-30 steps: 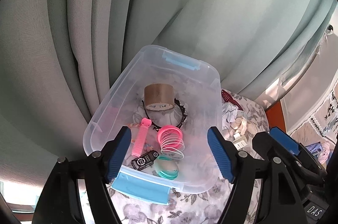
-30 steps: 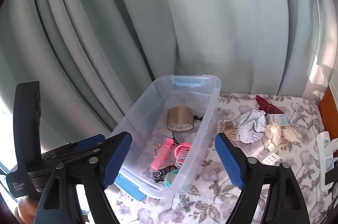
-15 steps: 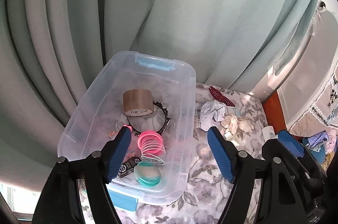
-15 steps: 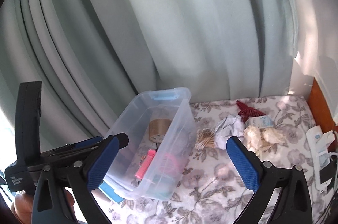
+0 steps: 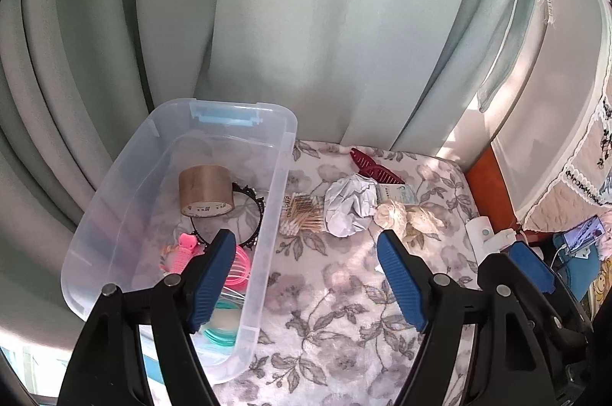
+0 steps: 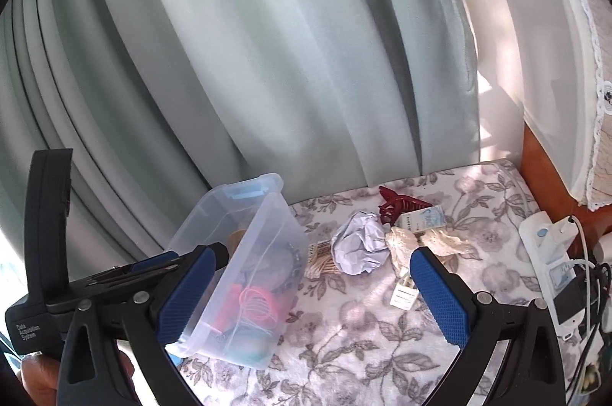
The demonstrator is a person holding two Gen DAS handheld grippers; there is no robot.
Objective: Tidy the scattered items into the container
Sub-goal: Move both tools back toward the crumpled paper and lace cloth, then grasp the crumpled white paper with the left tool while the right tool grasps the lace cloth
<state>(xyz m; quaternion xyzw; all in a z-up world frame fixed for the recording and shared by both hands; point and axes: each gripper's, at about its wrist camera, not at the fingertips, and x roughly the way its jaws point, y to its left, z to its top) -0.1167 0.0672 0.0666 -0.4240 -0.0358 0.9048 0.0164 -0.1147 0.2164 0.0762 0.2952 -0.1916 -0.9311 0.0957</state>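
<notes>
While hovering with left gripper (image 5: 306, 276) opening, nothing between, and right gripper (image 6: 313, 291) spread wide and empty, eyeing crumpled paper ball (image 5: 350, 205) beside container (image 5: 285, 176) on floral bed cover (image 5: 344, 310); looking light, crushable, pinching across middle.

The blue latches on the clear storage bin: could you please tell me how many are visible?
1 shows clearly: the blue latch on the clear storage bin's far end, beside the curtain. The near end sits behind the left claw, so a second may be hidden there.
</notes>
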